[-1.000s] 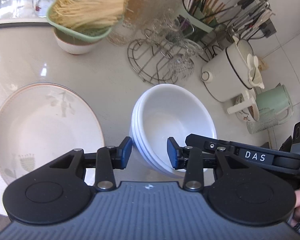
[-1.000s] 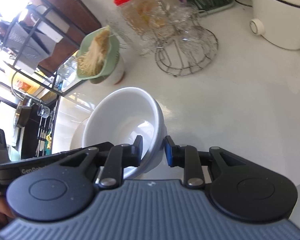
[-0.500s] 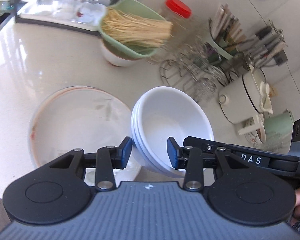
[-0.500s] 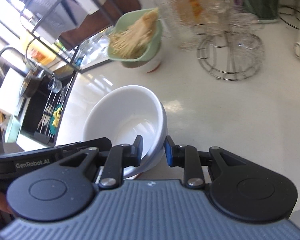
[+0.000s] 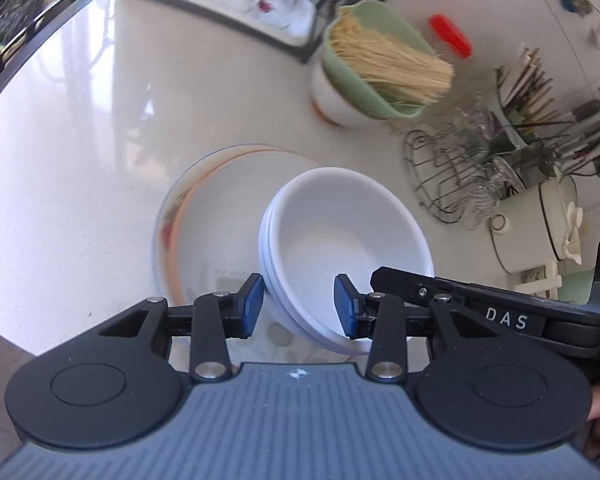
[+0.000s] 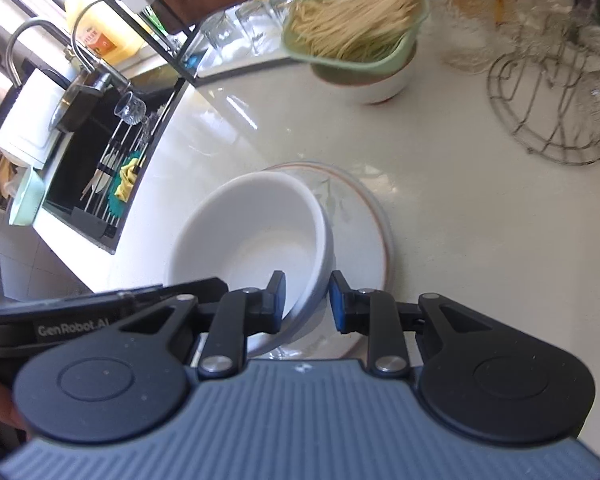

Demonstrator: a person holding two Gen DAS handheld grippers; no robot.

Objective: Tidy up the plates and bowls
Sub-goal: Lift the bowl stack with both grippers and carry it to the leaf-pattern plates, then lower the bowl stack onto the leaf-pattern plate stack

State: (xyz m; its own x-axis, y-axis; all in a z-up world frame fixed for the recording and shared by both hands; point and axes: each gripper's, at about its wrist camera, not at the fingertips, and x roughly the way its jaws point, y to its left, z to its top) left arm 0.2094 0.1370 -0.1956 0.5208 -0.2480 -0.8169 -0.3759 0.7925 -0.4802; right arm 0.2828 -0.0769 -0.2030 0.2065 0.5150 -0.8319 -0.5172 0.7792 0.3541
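Bowls (image 5: 346,236) held by both: left hand-held gripper (image 5: 299,306) and right hand-held gripper (image 6: 306,300) clamp opposite rims; plate (image 6: 356,240) lies beneath, toward 12 o'clock.

bowls (image 5: 352,236): white | plate (image 6: 364,220): white, orange rim, leaf motif | colander (image 5: 364,60): green

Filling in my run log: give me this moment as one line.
left gripper: gripping rim of white bowl stack | right gripper: gripping opposite rim | stack: above floral plate | step: not yet set down
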